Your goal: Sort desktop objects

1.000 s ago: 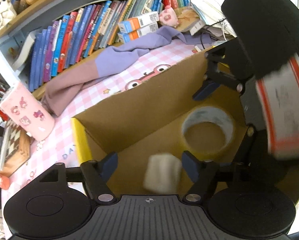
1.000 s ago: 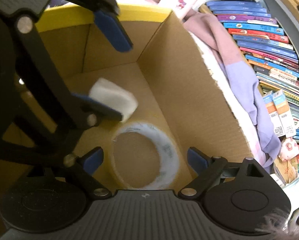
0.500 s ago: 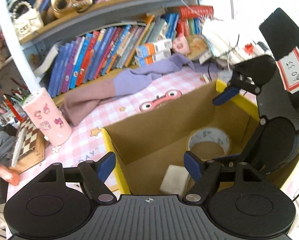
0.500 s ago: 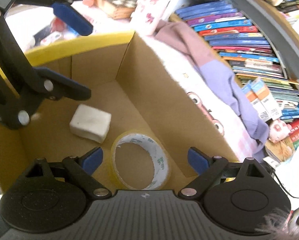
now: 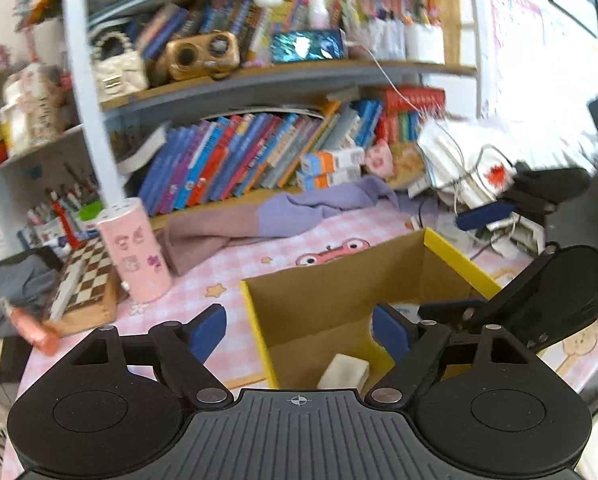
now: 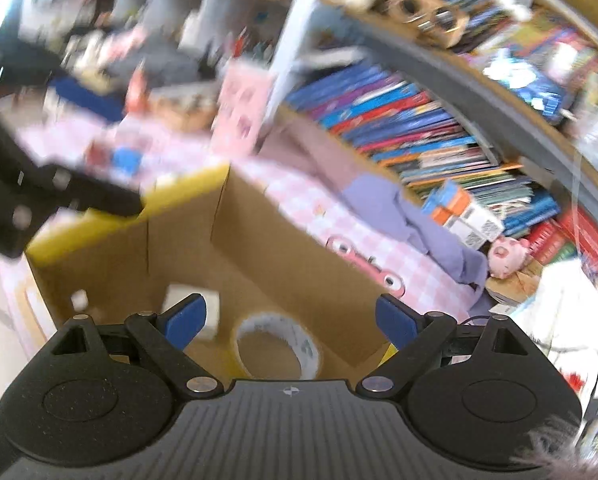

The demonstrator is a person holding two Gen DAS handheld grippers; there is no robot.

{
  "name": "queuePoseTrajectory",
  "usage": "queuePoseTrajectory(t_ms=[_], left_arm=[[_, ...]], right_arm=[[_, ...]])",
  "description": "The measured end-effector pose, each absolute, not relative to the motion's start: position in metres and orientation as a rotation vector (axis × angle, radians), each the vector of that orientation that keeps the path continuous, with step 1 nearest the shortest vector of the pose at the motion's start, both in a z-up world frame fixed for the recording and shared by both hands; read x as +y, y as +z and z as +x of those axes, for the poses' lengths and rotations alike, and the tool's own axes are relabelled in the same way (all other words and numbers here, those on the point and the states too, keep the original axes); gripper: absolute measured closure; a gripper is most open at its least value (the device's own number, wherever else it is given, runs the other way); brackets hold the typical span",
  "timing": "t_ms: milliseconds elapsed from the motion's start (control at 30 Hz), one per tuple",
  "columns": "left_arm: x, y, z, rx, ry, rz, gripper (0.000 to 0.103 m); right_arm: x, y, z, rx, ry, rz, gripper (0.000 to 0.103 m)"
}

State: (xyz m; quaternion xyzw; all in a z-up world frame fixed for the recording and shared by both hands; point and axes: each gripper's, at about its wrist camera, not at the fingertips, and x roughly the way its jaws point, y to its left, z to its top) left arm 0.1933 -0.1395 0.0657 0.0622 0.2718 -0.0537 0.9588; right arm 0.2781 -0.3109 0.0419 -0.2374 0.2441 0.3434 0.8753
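An open cardboard box (image 5: 331,292) with a yellow rim stands on the pink checked desk mat. On its floor lie a white block (image 5: 341,372) and a roll of clear tape (image 6: 277,344). In the right wrist view the white block (image 6: 211,300) is partly hidden behind one blue finger. My left gripper (image 5: 299,328) hovers above the box's near-left corner. Its jaws are opening and nothing is held between them. My right gripper (image 6: 287,318) stands open and empty above the box, over the tape. The right gripper's blue pad (image 5: 485,214) also shows at the right of the left wrist view.
A pink cylinder cup (image 5: 135,256) and a chequered board (image 5: 87,276) stand left of the box. A purple cloth (image 5: 259,220) lies behind it, below a shelf of books (image 5: 239,156). Papers and cables (image 5: 467,164) pile up at the back right.
Both grippers have risen out of the box and tilted up toward the shelves. The white block, blurred between the left fingers a second ago, now rests on the box floor.
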Motion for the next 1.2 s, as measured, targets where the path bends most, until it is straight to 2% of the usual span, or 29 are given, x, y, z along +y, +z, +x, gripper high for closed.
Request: queuePoseTrajectory(t_ms=[133, 467, 600, 1200], left_arm=[[-0.124, 0.067, 0.174, 0.533, -0.055, 0.052, 0.02], [-0.089, 0.05, 0.132, 0.526, 0.039, -0.044, 0.019], [-0.075, 0.044, 0.123, 0.531, 0.03, -0.078, 0.016], [-0.008, 0.034, 0.061, 0.567, -0.045, -0.065, 0.016]], right_arm=[[-0.326, 0.049, 0.258, 0.47, 0.655, -0.327, 0.012], [-0.34, 0.049, 0.212, 0.43, 0.427, -0.152, 0.011], [-0.339, 0.043, 0.191, 0.418, 0.313, -0.131, 0.011], [-0.282, 0.016, 0.092, 0.481, 0.087, -0.091, 0.01]])
